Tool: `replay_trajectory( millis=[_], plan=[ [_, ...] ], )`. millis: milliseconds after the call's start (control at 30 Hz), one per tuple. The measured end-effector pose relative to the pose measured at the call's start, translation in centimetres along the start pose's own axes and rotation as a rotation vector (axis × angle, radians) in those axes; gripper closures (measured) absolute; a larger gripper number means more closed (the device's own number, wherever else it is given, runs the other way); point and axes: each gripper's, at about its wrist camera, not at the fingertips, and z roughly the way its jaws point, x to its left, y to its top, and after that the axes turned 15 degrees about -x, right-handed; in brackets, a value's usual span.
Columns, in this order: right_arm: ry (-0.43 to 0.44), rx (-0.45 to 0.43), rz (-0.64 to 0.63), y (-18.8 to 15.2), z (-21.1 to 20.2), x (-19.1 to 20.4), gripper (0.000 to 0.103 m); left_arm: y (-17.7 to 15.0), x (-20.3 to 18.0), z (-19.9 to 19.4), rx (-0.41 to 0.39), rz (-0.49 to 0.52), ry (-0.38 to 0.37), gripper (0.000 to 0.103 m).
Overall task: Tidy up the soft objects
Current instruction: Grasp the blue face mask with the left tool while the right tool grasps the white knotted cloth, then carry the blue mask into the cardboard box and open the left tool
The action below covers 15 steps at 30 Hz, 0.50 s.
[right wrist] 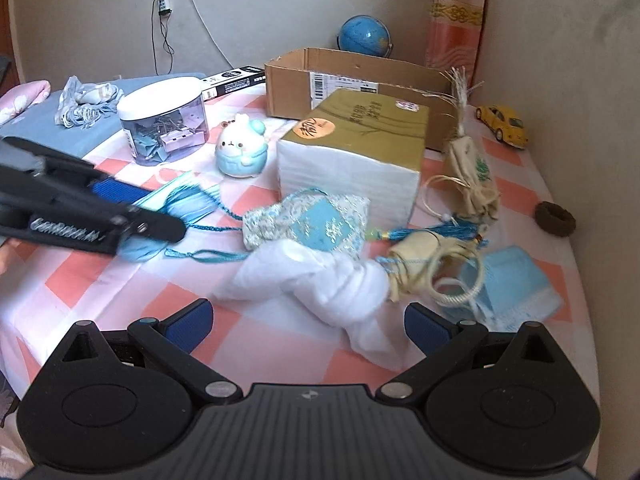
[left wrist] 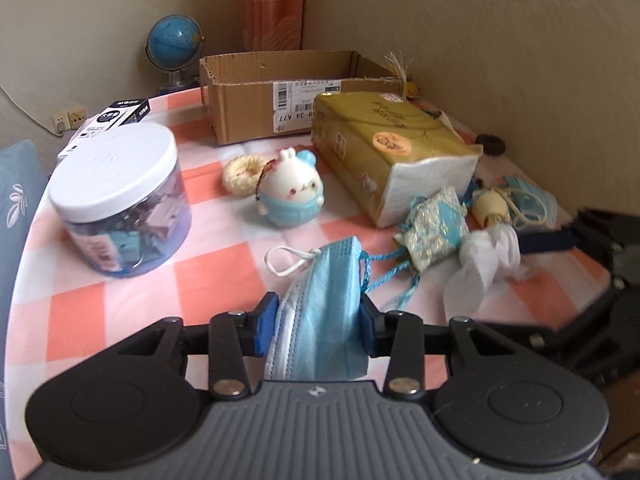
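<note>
Your left gripper [left wrist: 318,320] has its blue pads clenched on the blue face mask [left wrist: 324,300], which lies on the checked tablecloth [left wrist: 224,280] with its white ear loop trailing toward 11 o'clock. Your right gripper [right wrist: 306,322] stands released — jaws wide, the crumpled white cloth [right wrist: 320,280] between them, untouched by either pad. The cardboard box [left wrist: 256,108] sits at 12 o'clock; a second mask [right wrist: 516,284] lies at 2 o'clock in the right view.
</note>
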Motion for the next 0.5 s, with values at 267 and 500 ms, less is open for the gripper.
replay_trajectory(
  millis=[267, 500],
  plan=[
    [-0.019, -0.014, -0.001, 0.7, 0.9, 0.3, 0.003, -0.6, 0.2, -0.3, 0.014, 0.036, -0.035, 0.047],
    [-0.049, -0.005, 0.012, 0.9, 1.2, -0.2, 0.021, -0.5, 0.8, -0.6, 0.019, 0.062, -0.078, 0.047]
  ],
)
